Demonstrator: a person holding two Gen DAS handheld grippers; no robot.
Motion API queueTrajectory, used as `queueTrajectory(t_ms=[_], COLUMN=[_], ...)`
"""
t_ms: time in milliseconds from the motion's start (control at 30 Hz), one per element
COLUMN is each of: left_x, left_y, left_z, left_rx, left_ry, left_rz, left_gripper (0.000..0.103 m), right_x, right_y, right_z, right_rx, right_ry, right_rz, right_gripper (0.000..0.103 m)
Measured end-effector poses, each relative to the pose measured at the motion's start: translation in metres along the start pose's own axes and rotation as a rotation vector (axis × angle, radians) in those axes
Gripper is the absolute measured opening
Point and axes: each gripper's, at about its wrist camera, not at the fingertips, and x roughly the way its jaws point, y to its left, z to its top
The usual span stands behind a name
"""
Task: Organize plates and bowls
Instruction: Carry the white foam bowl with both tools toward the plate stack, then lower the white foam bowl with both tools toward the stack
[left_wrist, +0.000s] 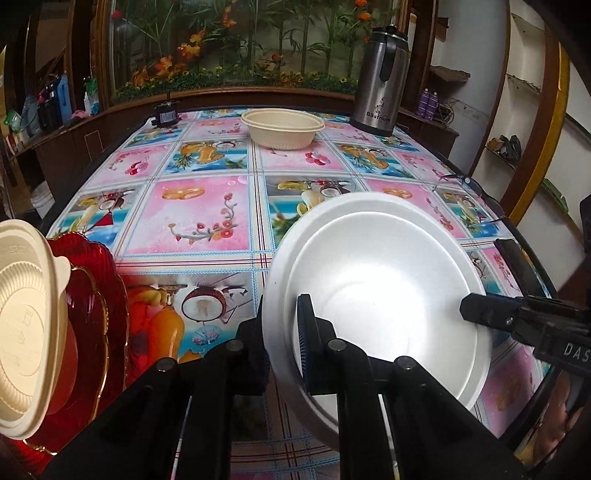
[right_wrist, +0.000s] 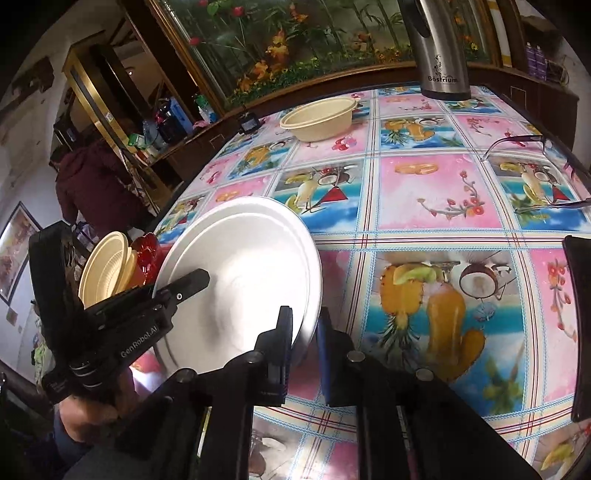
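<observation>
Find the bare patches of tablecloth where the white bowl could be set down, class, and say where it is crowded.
Free: the middle of the tablecloth, between the white bowl and the far cream bowl. Free in the right wrist view: the patch beside the white bowl, short of the eyeglasses. Crowded: the left edge, with red plates and a cream bowl.

"Bostrium" reads on the steel thermos jug (left_wrist: 377, 83). "GenRobot.AI" is printed on the left gripper (right_wrist: 184, 286) body. Partial letters "DAS" show on the right gripper (left_wrist: 471, 308).

White bowl (left_wrist: 384, 280), cream bowl (left_wrist: 282, 129), fruit-patterned pink-blue tablecloth (left_wrist: 199, 218).
</observation>
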Motion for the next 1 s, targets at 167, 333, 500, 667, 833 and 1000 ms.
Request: queueTrajectory(t_ms=[167, 333, 500, 667, 833, 1000], left_x=[-0.009, -0.017, -0.023, -0.031, -0.038, -0.049], left_y=[0.000, 0.000, 0.005, 0.010, 0.016, 0.026], left_z=[0.003, 0.005, 0.006, 0.007, 0.008, 0.011], left_rx=[0.012, 0.022, 0.015, 0.010, 0.000, -0.015], left_ry=[-0.038, -0.068, -0.087, -0.110, -0.128, -0.154], left_rz=[0.017, 0.037, 0.036, 0.045, 0.055, 0.069], left_gripper=[0.011, 0.011, 0.011, 0.011, 0.011, 0.011], right_x=[-0.012, -0.016, -0.018, -0.020, -0.021, -0.020], right_y=[0.002, 0.009, 0.015, 0.024, 0.033, 0.045], right_z=[0.005, 0.007, 0.010, 0.013, 0.016, 0.023], right_rx=[0.017, 0.002, -0.011, -0.030, -0.046, -0.064], right_ry=[-0.037, -0.052, -0.063, -0.071, -0.075, -0.075], right_rz=[0.025, 0.020, 0.022, 0.022, 0.021, 0.030], right_gripper=[0.011, 0.011, 0.011, 0.011, 0.011, 0.011])
